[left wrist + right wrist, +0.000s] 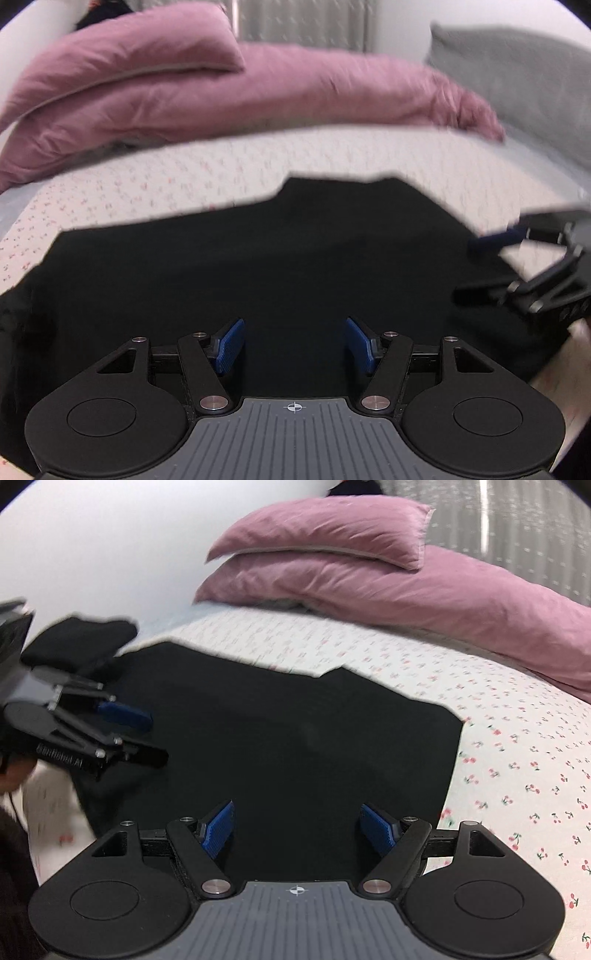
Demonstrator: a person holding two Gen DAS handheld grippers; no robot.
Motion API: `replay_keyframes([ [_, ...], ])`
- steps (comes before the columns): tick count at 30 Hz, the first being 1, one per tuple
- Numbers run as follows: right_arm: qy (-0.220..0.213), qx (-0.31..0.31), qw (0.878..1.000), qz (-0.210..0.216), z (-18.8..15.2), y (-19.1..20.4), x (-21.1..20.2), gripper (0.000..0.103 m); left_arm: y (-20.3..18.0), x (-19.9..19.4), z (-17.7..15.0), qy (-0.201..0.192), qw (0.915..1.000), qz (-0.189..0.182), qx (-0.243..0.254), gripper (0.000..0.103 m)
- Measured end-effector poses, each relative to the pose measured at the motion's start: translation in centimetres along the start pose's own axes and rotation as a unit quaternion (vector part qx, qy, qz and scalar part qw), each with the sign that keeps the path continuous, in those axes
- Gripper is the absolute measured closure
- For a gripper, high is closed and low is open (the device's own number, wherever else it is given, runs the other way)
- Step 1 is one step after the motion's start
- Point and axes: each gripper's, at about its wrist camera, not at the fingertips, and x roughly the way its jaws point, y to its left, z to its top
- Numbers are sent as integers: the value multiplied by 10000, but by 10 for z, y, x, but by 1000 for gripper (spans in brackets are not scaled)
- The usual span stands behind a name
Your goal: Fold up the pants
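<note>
— Where are the black pants (pixel 258 266) found?

— They are spread flat on the bed (pixel 517 746), over a white sheet printed with small cherries. In the right wrist view the dark cloth (pixel 277 738) is seen to run from the bed's near edge toward its middle, and a bunched part of it is raised at the left side, toward the bed's left edge.

— How is the left hand-held gripper (pixel 294 345) held?

— It is held spread wide over the pants, and nothing is caught between its blue pads (pixel 231 345). From the right wrist view it (pixel 155 734) is seen at the left, likewise parted, above the cloth; whether the cloth is touched cannot be told, as that part is blurred.

— And the right hand-held gripper (pixel 297 829)?

— It is also held wide apart, with only black fabric seen below the gap and nothing gripped. In the left wrist view it (pixel 465 271) is seen at the right border of the pants, its fingers parted.

— What else is carried by the bed?

— A pink pillow (pixel 325 528) is laid on a folded pink duvet (pixel 424 590) along the far edge. A grey pillow (pixel 517 74) is seen at the far right corner in the left wrist view.
</note>
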Motion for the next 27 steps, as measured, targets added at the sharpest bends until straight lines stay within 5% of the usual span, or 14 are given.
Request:
replay_keyframes([
  [6, 115, -627, 9979, -77, -22, 8, -10, 25, 38, -14, -27, 100, 9997, -76, -223, 40],
  [16, 122, -738, 9969, -249, -35, 5, -38, 18, 56, -42, -56, -170, 9996, -15, -237, 37],
  [22, 137, 450, 9989, 41, -29, -23, -52, 18, 46, -48, -49, -447, 9964, -368, -615, 28],
  [27, 298, 1727, 9832, 511, -34, -52, -53, 20, 20, -44, -38, -726, 9913, -816, -732, 23],
])
